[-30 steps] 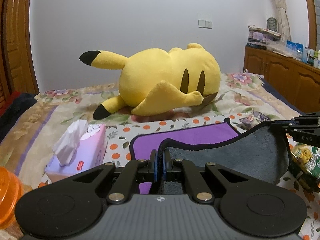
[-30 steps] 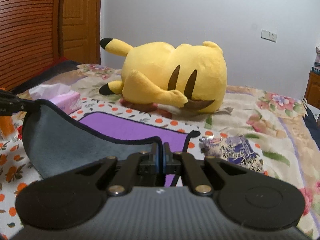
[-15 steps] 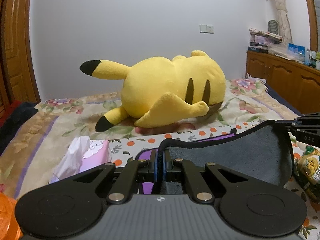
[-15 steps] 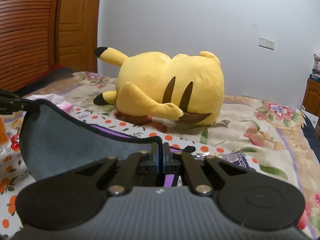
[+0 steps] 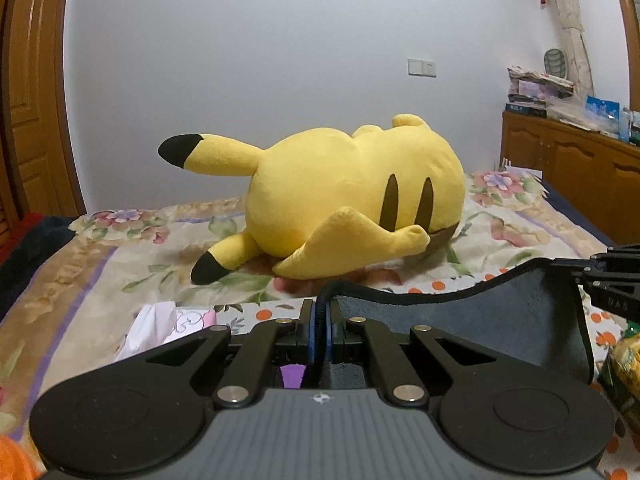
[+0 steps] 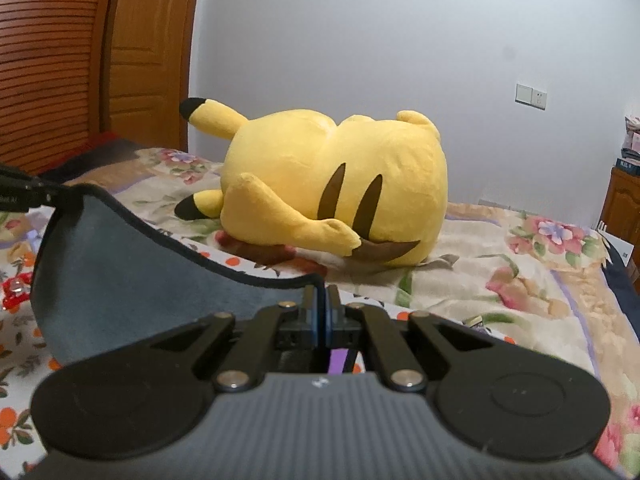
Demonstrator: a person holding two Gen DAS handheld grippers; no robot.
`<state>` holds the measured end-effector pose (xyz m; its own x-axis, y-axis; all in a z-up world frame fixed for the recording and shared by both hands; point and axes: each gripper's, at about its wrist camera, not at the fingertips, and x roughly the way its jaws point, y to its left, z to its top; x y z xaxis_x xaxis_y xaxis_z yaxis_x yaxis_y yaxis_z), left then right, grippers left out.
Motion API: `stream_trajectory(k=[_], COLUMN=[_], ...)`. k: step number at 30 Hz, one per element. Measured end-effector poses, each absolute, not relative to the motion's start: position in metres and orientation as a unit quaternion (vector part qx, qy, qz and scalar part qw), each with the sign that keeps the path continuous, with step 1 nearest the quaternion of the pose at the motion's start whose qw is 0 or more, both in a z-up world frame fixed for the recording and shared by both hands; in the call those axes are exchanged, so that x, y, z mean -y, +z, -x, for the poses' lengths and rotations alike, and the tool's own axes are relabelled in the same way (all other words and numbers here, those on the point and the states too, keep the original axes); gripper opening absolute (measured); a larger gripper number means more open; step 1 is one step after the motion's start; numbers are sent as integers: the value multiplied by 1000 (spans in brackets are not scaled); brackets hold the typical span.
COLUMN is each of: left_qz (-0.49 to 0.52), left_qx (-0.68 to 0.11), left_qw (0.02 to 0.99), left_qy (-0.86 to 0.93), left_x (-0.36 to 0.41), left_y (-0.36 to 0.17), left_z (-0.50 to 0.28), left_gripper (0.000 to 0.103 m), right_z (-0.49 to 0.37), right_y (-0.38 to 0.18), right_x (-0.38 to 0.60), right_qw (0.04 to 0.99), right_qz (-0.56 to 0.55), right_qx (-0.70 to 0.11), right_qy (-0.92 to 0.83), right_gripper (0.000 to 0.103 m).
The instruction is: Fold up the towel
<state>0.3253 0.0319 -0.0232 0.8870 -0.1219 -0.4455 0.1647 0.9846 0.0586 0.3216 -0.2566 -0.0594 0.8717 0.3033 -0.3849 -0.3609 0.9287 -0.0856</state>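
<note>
The raised grey microfibre towel [image 5: 500, 312] hides most of its own purple side [image 5: 292, 376]. The pink tissue box [image 5: 168, 328] sits half behind the black left gripper [image 5: 319, 312]. A green-yellow snack packet [image 5: 626, 360] is cut off at the frame edge.

**A bedroom at home**

I'm over a bed [image 5: 132, 268] with a floral bedspread, a big yellow plush toy [image 5: 344, 196] lying on it. Wooden wardrobe doors [image 6: 148, 52] stand on one side, a cluttered wooden cabinet [image 5: 568, 160] along the other.
</note>
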Motion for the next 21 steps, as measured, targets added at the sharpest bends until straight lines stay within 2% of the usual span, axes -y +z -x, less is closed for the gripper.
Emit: stream_trajectory(k=[11, 16, 21], left_qz=[-49, -46, -59], left_qx=[-240, -253, -273], left_qw=[968, 966, 960], left_qy=[-52, -37, -29], left_x=[-21, -18, -18], left_y=[-37, -52, -72], left_z=[-365, -383, -397], left_gripper=[6, 6, 6], right_z=[-357, -371, -382], right_y=[-66, -79, -94], right_x=[248, 248, 235], right_qw=[964, 964, 956], right_qz=[98, 72, 107], right_qx=[-196, -219, -248], right_qy=[154, 135, 117], right_gripper=[4, 4, 4])
